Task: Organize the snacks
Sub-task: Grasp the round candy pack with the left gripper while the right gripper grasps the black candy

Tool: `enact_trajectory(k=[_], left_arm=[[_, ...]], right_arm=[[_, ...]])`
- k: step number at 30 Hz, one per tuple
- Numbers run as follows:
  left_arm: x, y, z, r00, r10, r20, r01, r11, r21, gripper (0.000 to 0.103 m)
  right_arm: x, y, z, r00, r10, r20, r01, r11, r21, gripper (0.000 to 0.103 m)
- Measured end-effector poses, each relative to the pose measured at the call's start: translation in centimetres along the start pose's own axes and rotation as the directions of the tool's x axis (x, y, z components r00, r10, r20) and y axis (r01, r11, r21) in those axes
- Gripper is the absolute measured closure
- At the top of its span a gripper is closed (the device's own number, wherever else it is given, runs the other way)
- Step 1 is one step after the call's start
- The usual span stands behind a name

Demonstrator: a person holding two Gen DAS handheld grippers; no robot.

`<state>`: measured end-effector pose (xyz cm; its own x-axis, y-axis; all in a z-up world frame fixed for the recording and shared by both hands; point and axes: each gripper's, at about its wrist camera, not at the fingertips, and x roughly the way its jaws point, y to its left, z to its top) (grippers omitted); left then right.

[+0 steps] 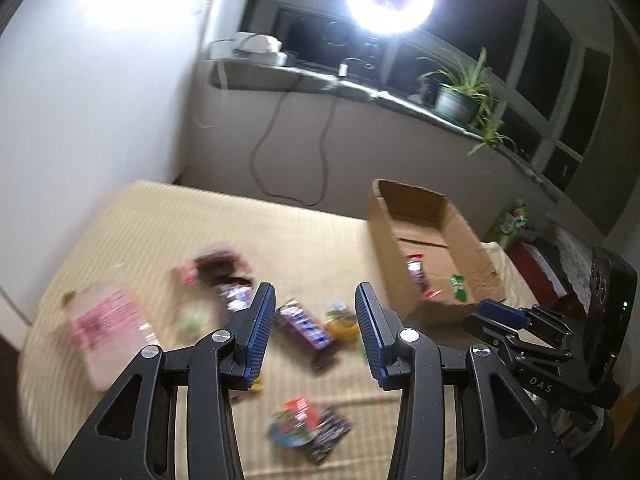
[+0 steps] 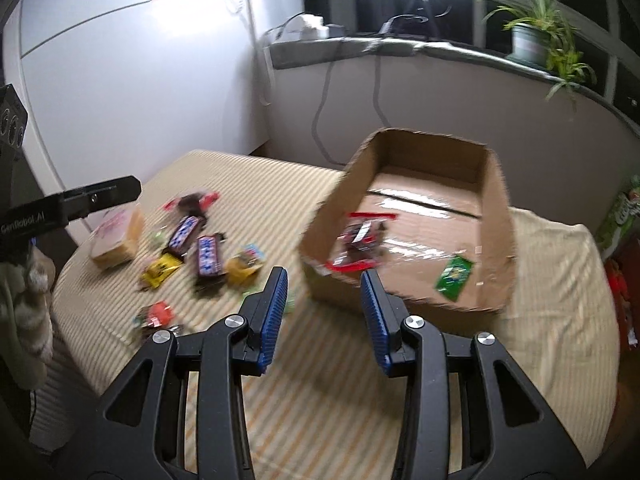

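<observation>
- Your left hand-held gripper (image 1: pixel 316 308) hangs over the loose snacks with its jaws parted and nothing between the blue pads.
- Your right hand-held gripper (image 2: pixel 324 294) is released too, empty, poised just before the near wall of the cardboard box (image 2: pixel 496 216).
- One cardboard box stands open on the striped cloth of the surface (image 2: pixel 320 380); it holds two snacks: a clear red-trimmed packet (image 2: pixel 360 240) near its left wall and a small green packet (image 2: pixel 454 272) toward the near right corner.
- Left of the box, loose snacks lie in a cluster on the surface. In the right wrist view you can count two dark bars with blue lettering (image 2: pixel 210 256), side by side.
- Around them: one yellow wrapper (image 2: pixel 160 270), one red-ended dark wrapper (image 2: pixel 196 201), one yellow-and-blue packet (image 2: pixel 244 266), one red-and-green packet (image 2: pixel 156 316) nearest you.
- One pale wrapped block with a pink label (image 2: pixel 116 240) sits at the far left of the cluster.
- The left wrist view is too blurred for counting.
</observation>
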<state>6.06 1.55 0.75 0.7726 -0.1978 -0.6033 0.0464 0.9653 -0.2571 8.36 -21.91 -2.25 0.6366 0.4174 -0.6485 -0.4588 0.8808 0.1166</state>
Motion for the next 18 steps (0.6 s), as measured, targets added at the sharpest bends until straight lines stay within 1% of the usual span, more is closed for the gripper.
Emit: enact_trajectory(k=[5,9,10,11,13,14,16,18], left_arm=[[-0.8,2.0,-2.0,0.999,0.016,-0.038,-0.018,0.999,-0.035,0.063],[-0.6,2.4,-4.1,0.996,-0.007,-0.094,0.003,0.999,-0.046,0.063],[-0.5,2.4,-4.6,0.994,-0.018,-0.111,0.013,0.999,-0.047,0.063],[-0.4,2.3,-4.9,0.992,-0.027,-0.123,0.022,0.999,-0.045,0.063],[-0.2,2.2,-5.7,0.987,-0.045,-0.151,0.040,0.999,-0.037,0.063],[-0.1,2.1,-6.0,0.985,-0.051,-0.164,0.046,0.998,-0.034,0.063],[0.3,1.9,-6.6,0.980,-0.063,-0.186,0.059,0.998,-0.030,0.056],[0.8,1.7,-7.1,0.976,-0.070,-0.205,0.067,0.997,-0.024,0.055]], right_arm=[[0.9,2.7,-0.9,0.997,0.065,-0.041,-0.067,0.997,-0.038,0.063],[1.4,5.1,-2.0,0.988,0.131,-0.082,-0.138,0.988,-0.075,0.062],[1.4,5.8,-2.3,0.985,0.150,-0.090,-0.158,0.983,-0.092,0.055],[1.5,6.6,-2.7,0.980,0.170,-0.099,-0.181,0.977,-0.114,0.043],[1.5,8.0,-3.5,0.977,0.185,-0.109,-0.201,0.967,-0.156,0.031],[1.6,8.8,-3.9,0.975,0.192,-0.115,-0.211,0.960,-0.183,0.030],[1.8,9.8,-4.4,0.971,0.199,-0.130,-0.223,0.950,-0.217,0.030],[2.2,10.5,-4.9,0.969,0.201,-0.145,-0.232,0.944,-0.237,0.030]])
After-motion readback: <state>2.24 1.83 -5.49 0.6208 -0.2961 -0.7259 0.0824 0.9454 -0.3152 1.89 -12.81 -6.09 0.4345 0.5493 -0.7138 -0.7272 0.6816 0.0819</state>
